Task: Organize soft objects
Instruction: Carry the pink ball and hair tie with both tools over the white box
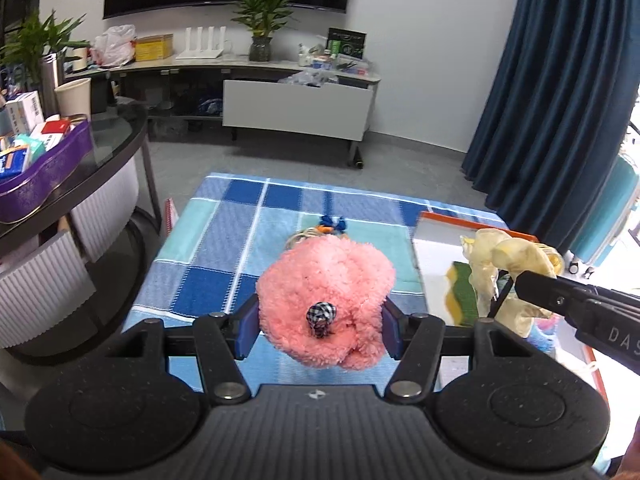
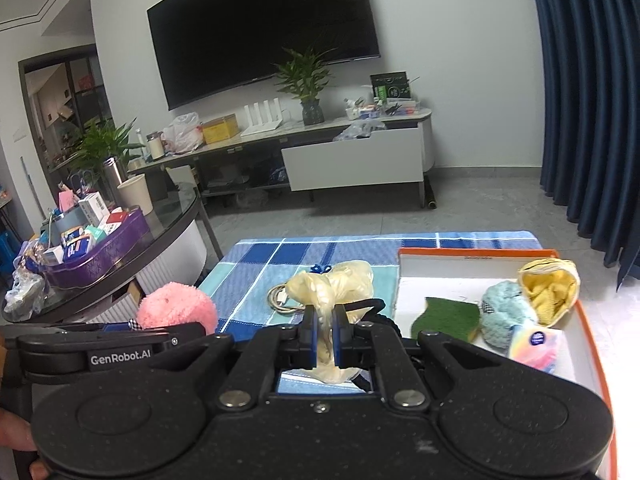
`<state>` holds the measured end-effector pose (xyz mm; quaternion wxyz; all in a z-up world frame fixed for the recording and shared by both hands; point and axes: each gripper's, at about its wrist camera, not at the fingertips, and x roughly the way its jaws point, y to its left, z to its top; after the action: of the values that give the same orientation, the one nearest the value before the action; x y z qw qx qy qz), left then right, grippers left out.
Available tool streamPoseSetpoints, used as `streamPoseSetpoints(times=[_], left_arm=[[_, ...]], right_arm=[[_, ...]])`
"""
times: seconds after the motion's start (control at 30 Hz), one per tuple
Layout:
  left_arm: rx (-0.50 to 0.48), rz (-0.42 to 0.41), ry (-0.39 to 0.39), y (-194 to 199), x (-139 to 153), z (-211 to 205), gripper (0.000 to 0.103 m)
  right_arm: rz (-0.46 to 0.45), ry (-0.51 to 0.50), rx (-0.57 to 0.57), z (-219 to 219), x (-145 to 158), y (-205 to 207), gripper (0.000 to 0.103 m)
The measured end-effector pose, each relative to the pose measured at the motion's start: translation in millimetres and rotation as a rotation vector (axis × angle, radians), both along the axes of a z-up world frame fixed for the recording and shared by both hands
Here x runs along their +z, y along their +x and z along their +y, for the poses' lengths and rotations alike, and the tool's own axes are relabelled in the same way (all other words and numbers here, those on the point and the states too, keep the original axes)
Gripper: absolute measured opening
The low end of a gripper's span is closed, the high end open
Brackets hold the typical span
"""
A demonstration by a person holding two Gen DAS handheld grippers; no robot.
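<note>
The left tongs (image 1: 320,330) hide the underside of the pink plush toy (image 1: 326,300), so whether it touches the checked blue cloth (image 1: 224,240) on the counter cannot be told; its lower edge hangs past the blue pads (image 1: 247,330). In the right wrist view only its rounded top shows beside the left tool body. A coil of cable (image 2: 280,300) and a small blue knot (image 2: 320,269) are half covered by the yellow glove (image 2: 332,286), and a dark cord behind the right tongs (image 2: 325,338) is mostly cut off.

The plush toy is a round lump with no clear long axis; its checked ribbon knot (image 1: 321,315) faces the left camera. The glove runs lengthwise away from the right camera, crumpled cuff end far, a thin part drawn back between the pads.

The left tongs stand wide, pads pressed into both flanks of the plush toy, gripping it. The right tongs are nearly closed, pinching the thin glove material between the pads.

Right of the glove lies an orange-rimmed white tray (image 2: 460,260) holding a green leaf-shaped pad (image 2: 448,314), a pale blue plush (image 2: 504,316), a yellow pouch (image 2: 550,292) and a pastel packet (image 2: 534,346).
</note>
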<state>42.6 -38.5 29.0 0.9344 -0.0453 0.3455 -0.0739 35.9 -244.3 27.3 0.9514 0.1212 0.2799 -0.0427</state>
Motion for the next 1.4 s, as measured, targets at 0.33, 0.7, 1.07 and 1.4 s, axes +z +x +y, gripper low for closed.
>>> streamPoseSetpoints(times=[0.33, 0.7, 1.07, 1.4], left_arm=[[-0.052, -0.004, -0.013, -3.0, 1.2, -20.7, 0.06], [-0.114, -0.006, -0.019, -1.4, 0.6, -44.3, 0.06], [-0.158, -0.002, -0.02, -1.0, -0.1, -61.5, 0.06], [-0.204, 0.002, -0.02, 1.7, -1.9, -80.2, 0.06]], right_arm=[[-0.009, -0.011, -0.049, -16.3, 7.0, -19.1, 0.009], [-0.016, -0.025, -0.096, -33.7, 13.3, -30.2, 0.009], [-0.017, -0.026, -0.137, -49.0, 12.9, -37.9, 0.009], [-0.016, -0.027, -0.177, -62.7, 13.5, -42.5, 0.009]])
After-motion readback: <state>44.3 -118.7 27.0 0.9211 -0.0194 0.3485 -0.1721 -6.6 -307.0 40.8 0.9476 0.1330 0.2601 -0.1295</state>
